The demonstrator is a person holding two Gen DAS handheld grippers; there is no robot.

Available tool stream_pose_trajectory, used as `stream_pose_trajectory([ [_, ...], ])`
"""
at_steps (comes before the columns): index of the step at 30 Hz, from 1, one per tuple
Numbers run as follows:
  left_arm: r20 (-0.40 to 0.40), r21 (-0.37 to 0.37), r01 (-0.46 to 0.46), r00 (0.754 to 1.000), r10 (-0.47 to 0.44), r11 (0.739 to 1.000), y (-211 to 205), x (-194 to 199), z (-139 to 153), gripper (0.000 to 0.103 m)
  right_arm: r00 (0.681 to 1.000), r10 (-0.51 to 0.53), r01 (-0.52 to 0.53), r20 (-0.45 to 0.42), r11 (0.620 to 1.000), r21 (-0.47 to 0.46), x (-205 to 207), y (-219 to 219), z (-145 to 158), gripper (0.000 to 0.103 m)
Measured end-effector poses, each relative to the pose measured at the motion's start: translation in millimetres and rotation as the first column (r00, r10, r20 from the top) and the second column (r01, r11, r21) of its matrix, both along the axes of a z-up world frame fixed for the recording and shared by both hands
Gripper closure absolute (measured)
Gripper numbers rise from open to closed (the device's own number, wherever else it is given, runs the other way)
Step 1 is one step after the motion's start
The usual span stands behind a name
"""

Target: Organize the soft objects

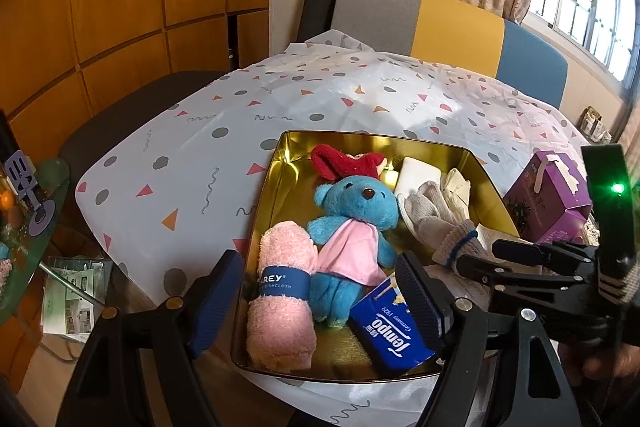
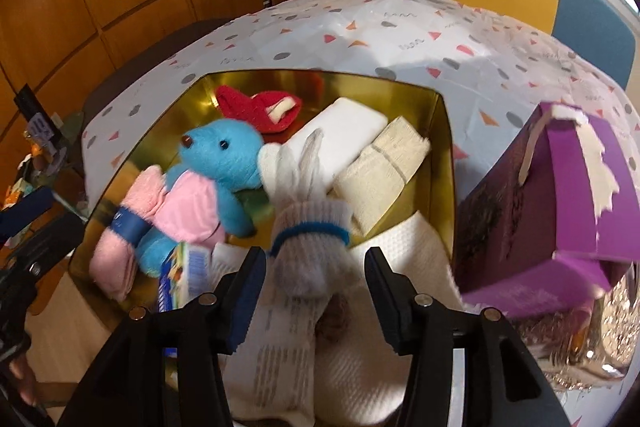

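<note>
- Gold tin [image 1: 280, 163] sits on the counter [image 1: 192, 147], which is covered by a patterned cloth; the tin serves as the collecting bin for the soft items.
- Contents: rolled pink dishcloth [image 1: 280, 303] along the left wall, blue plush bear [image 1: 348, 227] beside it, red plush piece [image 1: 344, 161] at the far wall, white block [image 2: 340, 131] and folded cream cloth [image 2: 380, 171] to the right, tissue pack [image 1: 390, 331] at the near edge.
- White knit glove [image 2: 308, 227] lies over the near right rim, cuff hanging out towards the camera; judged not fully in yet.
- Right tool [image 2: 316, 291] is spread, fingers either side of the cuff, not touching it.
- Left tool [image 1: 320, 307] is spread and empty, hovering above the dishcloth and bear.
- Purple box [image 2: 560, 211] stands just right of the tin, outside it.
</note>
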State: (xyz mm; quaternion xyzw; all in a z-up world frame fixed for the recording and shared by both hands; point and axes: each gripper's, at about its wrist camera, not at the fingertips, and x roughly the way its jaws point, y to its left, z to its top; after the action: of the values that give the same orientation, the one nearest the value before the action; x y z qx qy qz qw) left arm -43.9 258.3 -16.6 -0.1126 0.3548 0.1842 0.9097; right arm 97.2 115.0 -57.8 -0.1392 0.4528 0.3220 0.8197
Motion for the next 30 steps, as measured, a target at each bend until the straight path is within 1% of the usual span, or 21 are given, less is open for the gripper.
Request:
stream_pose_trajectory([
  [2,-0.003,-0.004,-0.004,1.000,0.004,1.000,2.2,0.3,-1.4,0.024,1.000,0.010,-0.010,0.007,1.000,0.002,-3.6,2.7,0.4,0.053],
  [3,-0.005,-0.004,-0.005,1.000,0.005,1.000,2.6,0.3,-1.8,0.024,1.000,0.017,-0.017,0.014,1.000,-0.003,-3.7,6.6,0.0,0.058],
  [4,-0.007,-0.003,-0.005,1.000,0.005,1.000,2.9,0.9,-2.0,0.024,1.000,0.020,-0.020,0.016,1.000,-0.023,-2.6,12.3,-2.5,0.068],
  [5,-0.005,-0.002,-0.003,1.000,0.003,1.000,2.4,0.8,-1.2,0.024,1.000,0.012,-0.011,0.015,0.998,-0.066,0.7,20.2,-8.2,0.069],
  [7,0.002,0.003,-0.004,1.000,0.004,1.000,1.8,1.5,0.9,0.023,1.000,0.010,-0.008,0.011,0.995,-0.099,7.1,29.7,-17.1,0.070],
  [9,0.005,0.006,-0.002,1.000,0.001,1.000,0.3,3.6,3.1,0.019,1.000,0.006,-0.005,0.012,0.993,-0.118,12.8,35.3,-23.1,0.070],
  [11,0.011,0.012,0.002,1.000,-0.002,1.000,-1.8,4.6,5.0,0.018,1.000,0.005,-0.003,0.015,0.993,-0.120,14.7,35.9,-24.2,0.070],
  [16,0.007,0.023,0.005,1.000,-0.005,1.000,-7.8,5.4,4.8,0.015,1.000,-0.004,0.005,0.023,0.998,-0.057,3.8,21.5,-14.5,0.069],
  [17,0.005,0.025,0.001,1.000,-0.001,1.000,-8.7,5.4,4.7,0.015,0.999,-0.012,0.013,0.034,0.999,-0.042,-0.1,17.7,-10.9,0.069],
  [19,0.004,0.020,0.000,1.000,0.000,1.000,-10.4,5.6,5.0,0.014,0.996,-0.030,0.032,0.085,0.999,-0.031,-11.6,11.0,-1.4,0.067],
  [20,0.007,0.021,-0.002,1.000,0.002,1.000,-11.9,5.5,5.3,0.013,0.994,-0.032,0.034,0.106,0.999,-0.021,-17.0,8.6,2.6,0.065],
  [21,0.013,0.025,-0.005,1.000,0.005,1.000,-14.4,4.9,6.1,0.009,0.991,-0.043,0.046,0.130,0.999,-0.014,-22.8,5.3,7.2,0.064],
  [22,0.018,0.030,-0.003,1.000,0.002,1.000,-17.5,4.2,7.0,0.006,0.986,-0.064,0.066,0.151,0.998,-0.006,-27.7,-0.1,10.9,0.063],
  [25,0.027,0.051,0.005,1.000,-0.006,0.999,-24.9,2.7,9.1,0.004,0.971,-0.157,0.153,0.182,0.988,0.034,-37.3,-19.8,20.0,0.060],
  [27,0.033,0.057,0.008,0.999,-0.010,0.998,-29.3,1.5,10.0,0.002,0.961,-0.201,0.196,0.192,0.980,0.046,-38.2,-29.9,23.8,0.059],
  [30,0.040,0.045,0.002,0.999,-0.004,0.999,-33.3,-1.6,9.2,0.000,0.939,-0.267,0.265,0.217,0.964,0.035,-44.2,-44.5,25.3,0.059],
])
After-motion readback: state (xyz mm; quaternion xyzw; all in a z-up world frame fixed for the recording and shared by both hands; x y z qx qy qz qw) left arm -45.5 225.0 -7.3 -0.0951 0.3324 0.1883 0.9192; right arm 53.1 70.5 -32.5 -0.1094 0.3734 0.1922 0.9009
